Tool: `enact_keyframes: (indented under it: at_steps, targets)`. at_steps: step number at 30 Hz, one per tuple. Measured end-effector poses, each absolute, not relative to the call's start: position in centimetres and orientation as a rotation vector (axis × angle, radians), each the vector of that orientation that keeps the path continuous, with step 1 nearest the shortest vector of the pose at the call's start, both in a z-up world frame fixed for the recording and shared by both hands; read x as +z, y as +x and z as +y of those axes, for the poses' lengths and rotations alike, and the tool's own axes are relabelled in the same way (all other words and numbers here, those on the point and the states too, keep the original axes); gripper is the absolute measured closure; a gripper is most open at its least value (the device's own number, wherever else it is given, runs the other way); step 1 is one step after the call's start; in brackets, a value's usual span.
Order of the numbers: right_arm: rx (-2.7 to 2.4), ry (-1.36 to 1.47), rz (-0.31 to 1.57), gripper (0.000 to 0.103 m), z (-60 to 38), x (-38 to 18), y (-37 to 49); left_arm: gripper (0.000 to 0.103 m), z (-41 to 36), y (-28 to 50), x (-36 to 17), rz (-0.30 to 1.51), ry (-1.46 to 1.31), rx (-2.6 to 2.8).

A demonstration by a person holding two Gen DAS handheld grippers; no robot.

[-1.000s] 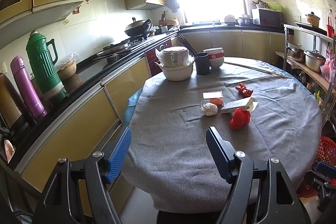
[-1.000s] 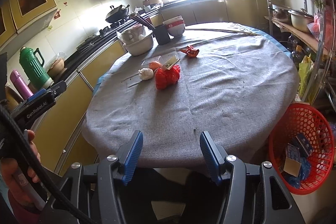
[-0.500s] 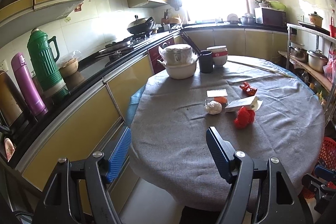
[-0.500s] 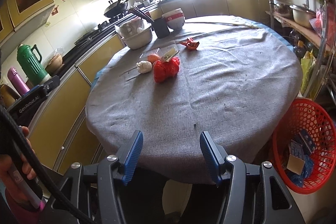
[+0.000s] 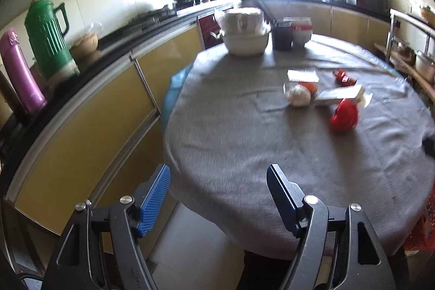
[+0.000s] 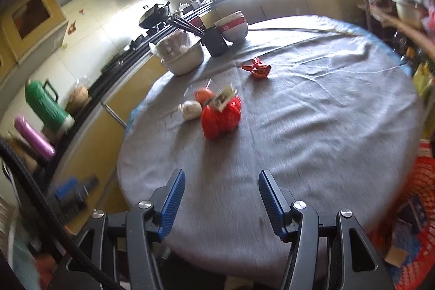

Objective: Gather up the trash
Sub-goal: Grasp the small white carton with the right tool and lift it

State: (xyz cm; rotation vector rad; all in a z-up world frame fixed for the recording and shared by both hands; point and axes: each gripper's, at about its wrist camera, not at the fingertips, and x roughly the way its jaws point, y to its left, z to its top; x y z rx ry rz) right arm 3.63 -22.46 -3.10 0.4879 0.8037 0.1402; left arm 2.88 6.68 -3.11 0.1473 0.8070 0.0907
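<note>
Trash lies mid-table on the grey cloth of the round table (image 5: 244, 143) (image 6: 312, 127): a crumpled red bag (image 5: 344, 114) (image 6: 221, 117), a white wad (image 5: 298, 95) (image 6: 191, 109), an orange lump (image 6: 203, 95), a small card box (image 5: 339, 95) (image 6: 224, 97), a clear plastic lid (image 5: 302, 75), and a red wrapper (image 5: 343, 76) (image 6: 257, 68) farther back. My left gripper (image 5: 218, 197) hangs open at the table's near-left edge, nothing between its blue pads. My right gripper (image 6: 221, 204) is open above the near edge, also empty. A red mesh basket (image 6: 407, 208) with trash in it stands on the floor at right.
At the table's far side stand stacked white bowls (image 5: 244, 31) (image 6: 182, 53), a black chopstick holder (image 5: 281, 34) (image 6: 216, 41) and red-banded bowls (image 6: 233, 26). A counter at left carries a green thermos (image 5: 50, 42) and a pink flask (image 5: 20, 72). A metal rack (image 5: 407, 45) is at right.
Both views drew nearer and lower toward the table. The right view swung so the trash pile looms larger and the basket slid toward the right edge. Both jaws kept their width.
</note>
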Motion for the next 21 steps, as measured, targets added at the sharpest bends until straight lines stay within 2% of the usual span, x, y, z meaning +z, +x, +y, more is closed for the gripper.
enact_keyframes:
  at_steps: [9, 17, 20, 21]
  targets:
    - [0.243, 0.806, 0.872, 0.043, -25.4, -6.5, 14.5, 0.029, 6.3, 5.9, -6.2, 0.909, 0.111, 0.032]
    - [0.182, 0.848, 0.91, 0.044, -25.3, -8.4, 20.5, 0.029, 5.1, 8.2, -7.7, 0.963, 0.099, -0.009]
    - [0.199, 0.857, 0.941, 0.056, -24.7, -9.2, 22.1, 0.029, 4.9, 8.7, -7.6, 0.964, 0.103, -0.013]
    - [0.203, 0.844, 0.956, 0.064, -24.5, -9.3, 22.4, 0.029, 4.8, 8.9, -7.6, 0.964, 0.104, -0.016]
